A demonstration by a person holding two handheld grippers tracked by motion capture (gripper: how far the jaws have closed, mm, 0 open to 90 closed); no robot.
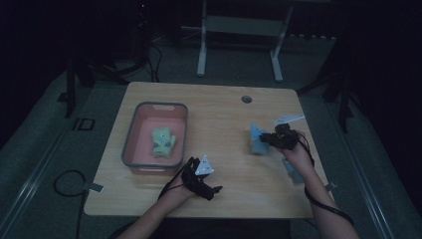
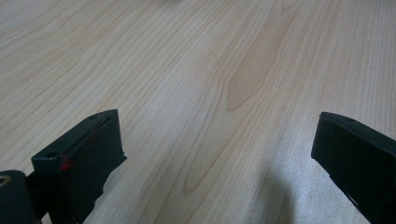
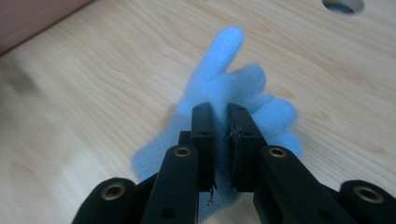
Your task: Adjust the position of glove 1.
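We are holding a soft blue fuzzy toy [image 3: 224, 88] with our right gripper [image 1: 272, 138]. In the right gripper view its two black jaws are squeezed nearly together, and the blue fluff is poking out on both sides, so the toy is pinched tight. We are pinching it near its middle, and that way it is not slipping out while it hangs just above the light wooden table [image 1: 219, 119].

Our left gripper [image 1: 211, 190] is resting near the front edge of the table. In the left gripper view its jaws are standing wide apart with nothing but bare wood between them. We think it is just waiting there, out of the way.

A pink plastic tub with a grey rim [image 1: 130, 139] is sitting on the left side of the table, well apart from the blue toy. A pale green soft toy [image 1: 163, 142] is already lying inside it. So we are guessing the blue toy is going in there too, next to its friend. Another small light blue thing [image 1: 292, 172] is lying by our right arm, but it is too dim to tell what it is.
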